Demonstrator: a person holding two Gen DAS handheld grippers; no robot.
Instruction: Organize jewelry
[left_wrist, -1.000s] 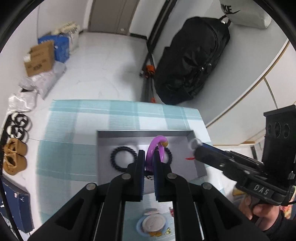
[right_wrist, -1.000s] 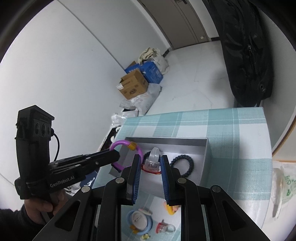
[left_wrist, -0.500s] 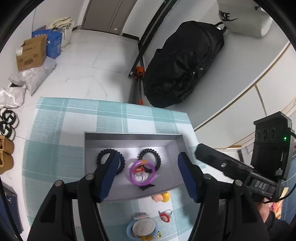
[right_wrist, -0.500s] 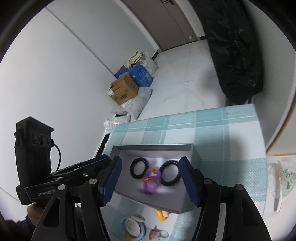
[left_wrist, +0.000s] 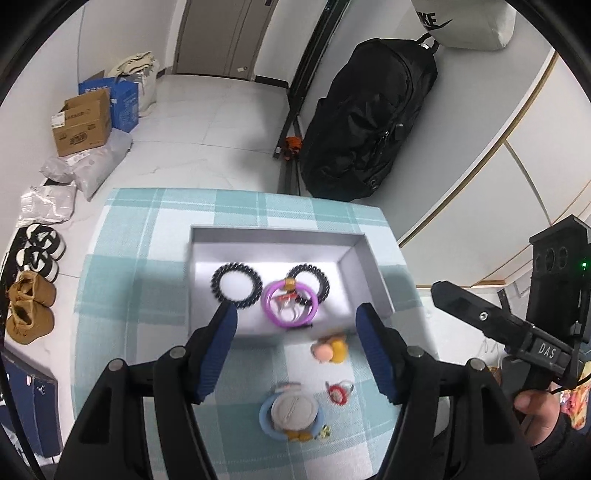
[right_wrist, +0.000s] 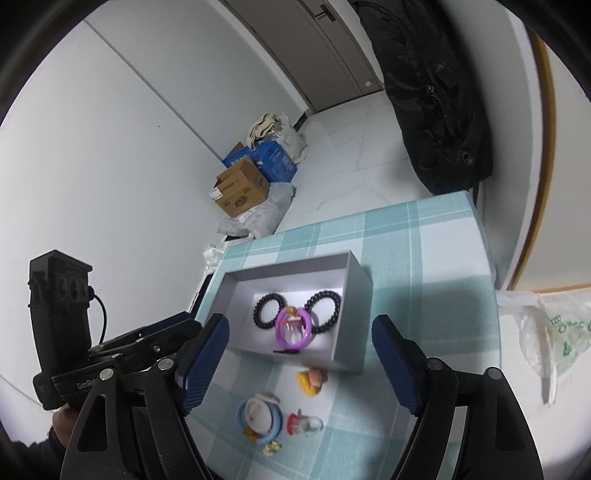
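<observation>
A grey tray (left_wrist: 364, 266) (right_wrist: 354, 291) on the checked cloth holds two black coil bands (left_wrist: 236, 285) (right_wrist: 269, 309), a purple bracelet (left_wrist: 290, 305) (right_wrist: 293, 329) and a small clear and red piece (left_wrist: 286, 301) inside the bracelet. In front of the tray lie a yellow and pink charm (left_wrist: 330, 349) (right_wrist: 313, 380), a red ring (left_wrist: 339, 392) (right_wrist: 304, 424) and a blue ring with a white disc (left_wrist: 291, 411) (right_wrist: 259, 417). My left gripper (left_wrist: 301, 350) and right gripper (right_wrist: 301, 365) are open and empty, raised above the tray's front edge.
The table's far and right edges drop to a white floor. A black bag (left_wrist: 369, 122) leans against the wall behind. Boxes (left_wrist: 83, 123) and shoes (left_wrist: 31, 306) lie on the floor at left. A plastic bag (right_wrist: 546, 332) hangs at the right.
Both grippers opened, dropping the purple bracelet and the clear and red piece into the tray, then pulled up and back.
</observation>
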